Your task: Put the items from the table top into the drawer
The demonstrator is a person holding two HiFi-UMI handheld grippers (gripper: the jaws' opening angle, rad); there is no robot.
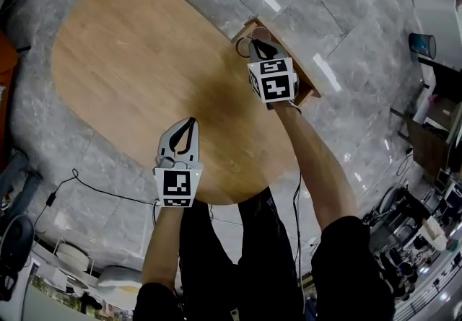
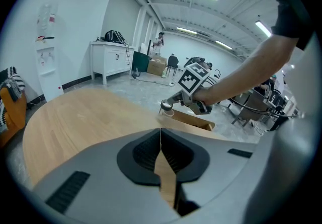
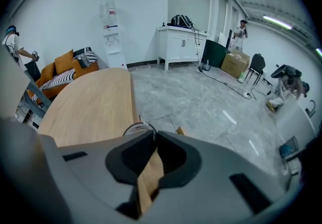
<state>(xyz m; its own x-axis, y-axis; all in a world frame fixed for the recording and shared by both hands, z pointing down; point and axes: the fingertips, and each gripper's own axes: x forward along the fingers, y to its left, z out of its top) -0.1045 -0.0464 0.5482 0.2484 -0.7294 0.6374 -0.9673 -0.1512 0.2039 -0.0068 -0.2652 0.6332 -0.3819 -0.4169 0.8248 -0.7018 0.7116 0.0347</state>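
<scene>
My right gripper [image 1: 254, 44] hangs over the open wooden drawer [image 1: 309, 87] at the table's right edge, shut on the rim of a small clear round cup [image 1: 242, 45]. The cup's round rim [image 3: 138, 128] shows just past the jaw tips in the right gripper view. From the left gripper view the cup [image 2: 166, 106] is above the drawer's near wall [image 2: 193, 120]. My left gripper [image 1: 189, 123] is over the oval wooden table [image 1: 137, 53] near its front edge. Its jaws are shut with nothing between them.
Grey tiled floor surrounds the table. A black cable [image 1: 101, 190] runs over the floor at the lower left. A white cabinet [image 3: 183, 44] and chairs stand far off, and an orange sofa [image 3: 63, 69] is beyond the table's far end.
</scene>
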